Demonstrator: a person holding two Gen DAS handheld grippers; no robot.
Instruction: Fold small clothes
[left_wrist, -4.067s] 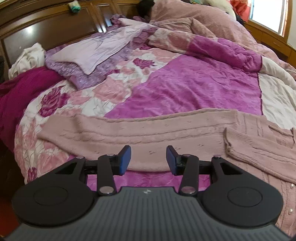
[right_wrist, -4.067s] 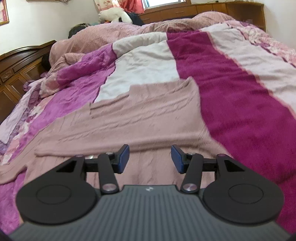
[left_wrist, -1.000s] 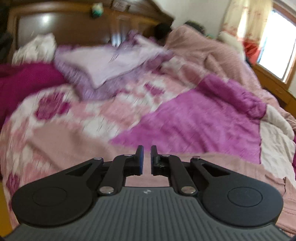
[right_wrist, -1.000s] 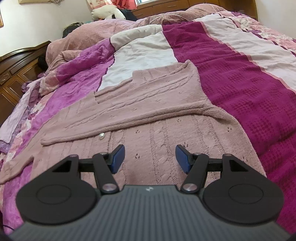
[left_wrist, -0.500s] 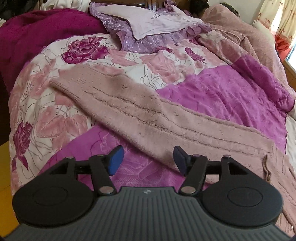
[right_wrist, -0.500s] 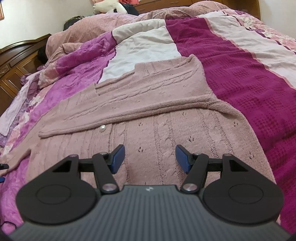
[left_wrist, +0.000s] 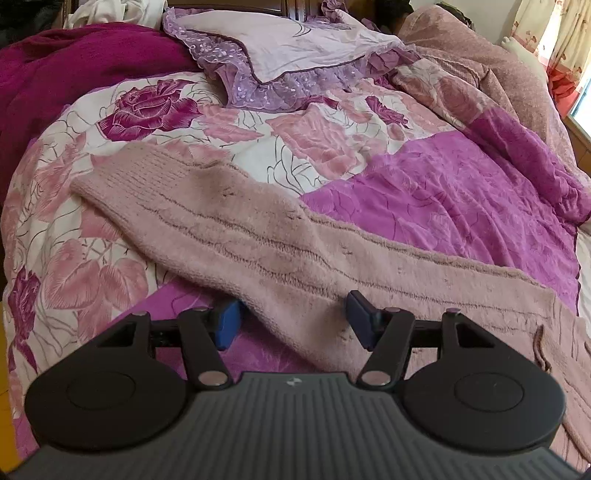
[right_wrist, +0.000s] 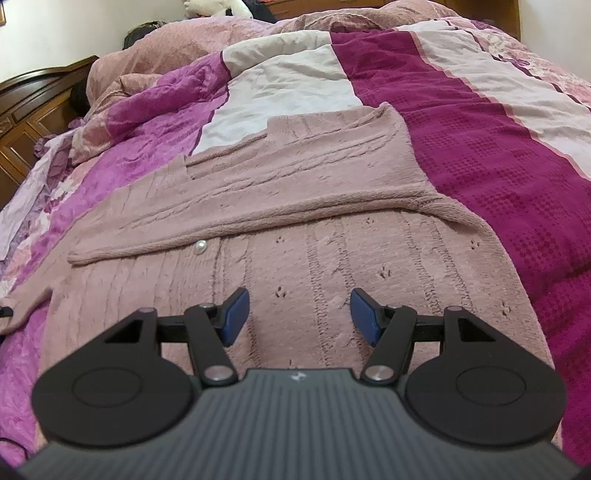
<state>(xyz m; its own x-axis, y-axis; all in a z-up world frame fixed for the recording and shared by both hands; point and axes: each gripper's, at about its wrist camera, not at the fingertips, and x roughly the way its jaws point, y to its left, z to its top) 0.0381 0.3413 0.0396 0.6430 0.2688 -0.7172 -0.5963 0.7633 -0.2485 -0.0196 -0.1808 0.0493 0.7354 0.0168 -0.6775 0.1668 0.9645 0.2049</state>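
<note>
We have the pink knitted cardigan (right_wrist: 332, 236) spread flat across the near side of the bed, its hem toward the bed's near edge, so that each part can be turned over in order. One sleeve (right_wrist: 240, 206) already lies folded across the chest, just above a pearly button (right_wrist: 200, 246); the other sleeve (left_wrist: 221, 229) stretches out toward the bed's left edge, over the flowered quilt (left_wrist: 303, 140). The knit is thick, fuzzy and cabled, with small eyelets, so we judge it will drape heavily and hold a fold. Our left gripper (left_wrist: 291, 317) has its jaws parted around the base of that outstretched sleeve, gripping nothing; they have just been opening. Our right gripper (right_wrist: 299, 314) hovers parted and empty over the cardigan's front. Beyond lie a frilled lilac pillow (left_wrist: 295, 48) and a waffle-textured magenta blanket (right_wrist: 498, 166).
</note>
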